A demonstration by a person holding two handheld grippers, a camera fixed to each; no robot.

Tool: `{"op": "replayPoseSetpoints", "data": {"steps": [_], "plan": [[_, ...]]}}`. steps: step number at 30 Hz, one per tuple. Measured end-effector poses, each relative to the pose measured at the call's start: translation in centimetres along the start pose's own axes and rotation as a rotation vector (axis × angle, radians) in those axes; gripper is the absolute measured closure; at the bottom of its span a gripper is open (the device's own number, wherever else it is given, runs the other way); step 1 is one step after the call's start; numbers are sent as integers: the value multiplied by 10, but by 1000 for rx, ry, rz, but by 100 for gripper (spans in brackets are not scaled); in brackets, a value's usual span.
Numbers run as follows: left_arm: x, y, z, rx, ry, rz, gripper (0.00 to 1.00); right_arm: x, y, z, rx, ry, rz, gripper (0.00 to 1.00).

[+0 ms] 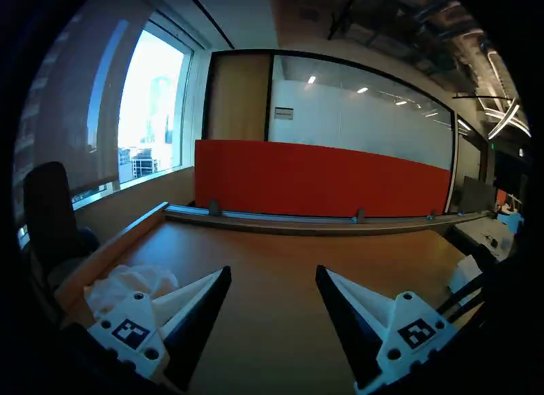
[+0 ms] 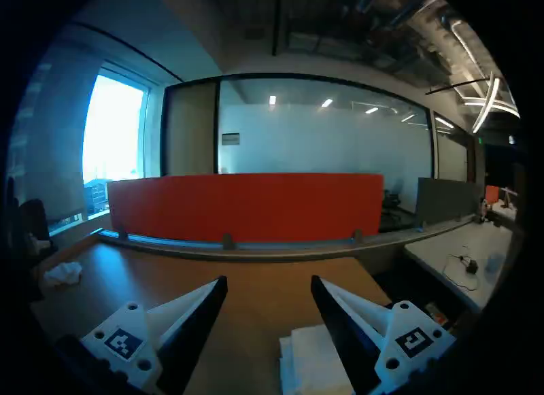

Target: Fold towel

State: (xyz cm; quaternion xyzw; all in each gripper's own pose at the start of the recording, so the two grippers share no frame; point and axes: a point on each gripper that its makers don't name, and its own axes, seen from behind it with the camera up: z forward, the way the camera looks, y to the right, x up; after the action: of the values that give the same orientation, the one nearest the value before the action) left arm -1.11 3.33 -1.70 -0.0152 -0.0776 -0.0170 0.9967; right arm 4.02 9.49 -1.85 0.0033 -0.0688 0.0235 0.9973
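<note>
In the left gripper view my left gripper [image 1: 273, 271] stands open above the brown desk [image 1: 285, 259], with nothing between its fingers. A crumpled white towel [image 1: 132, 283] lies at the desk's left edge, partly behind the left finger [image 1: 183, 306]. In the right gripper view my right gripper [image 2: 269, 281] is open too, with nothing held. A flat stack of folded white towels [image 2: 309, 357] rests on the desk [image 2: 258, 279] low between its fingers, partly under the right finger [image 2: 360, 327]. The crumpled towel [image 2: 62, 275] shows small at the far left of the desk.
A red divider panel [image 1: 319, 177] runs along the desk's far edge, with a glass wall behind it. A dark chair [image 1: 51, 218] stands at the left by the window. Another desk [image 2: 462, 249] with a cable and small items is on the right.
</note>
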Motion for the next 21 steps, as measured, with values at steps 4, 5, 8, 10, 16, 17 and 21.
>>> {"op": "replayPoseSetpoints", "data": {"steps": [4, 5, 8, 10, 16, 17, 21], "plan": [[6, 0, 1, -6, 16, 18, 8, 11, -22, 2, 23, 19, 2, 5], [7, 0, 2, -8, 20, 23, 8, 13, -27, 3, 25, 24, 1, 5], [11, 1, 2, -13, 31, 21, 8, 18, -42, 5, 32, 32, -6, 5], [13, -1, 2, -13, 38, 13, 8, 19, -51, 6, 37, 35, -5, 5], [18, -7, 1, -7, 54, -13, 8, 25, -81, 11, 58, 49, 16, 5], [19, -8, 1, -7, 57, -17, 8, 26, -86, 12, 59, 52, 21, 5], [20, -10, 1, -10, 65, -21, 8, 28, -96, 14, 59, 61, 25, 5]]}}
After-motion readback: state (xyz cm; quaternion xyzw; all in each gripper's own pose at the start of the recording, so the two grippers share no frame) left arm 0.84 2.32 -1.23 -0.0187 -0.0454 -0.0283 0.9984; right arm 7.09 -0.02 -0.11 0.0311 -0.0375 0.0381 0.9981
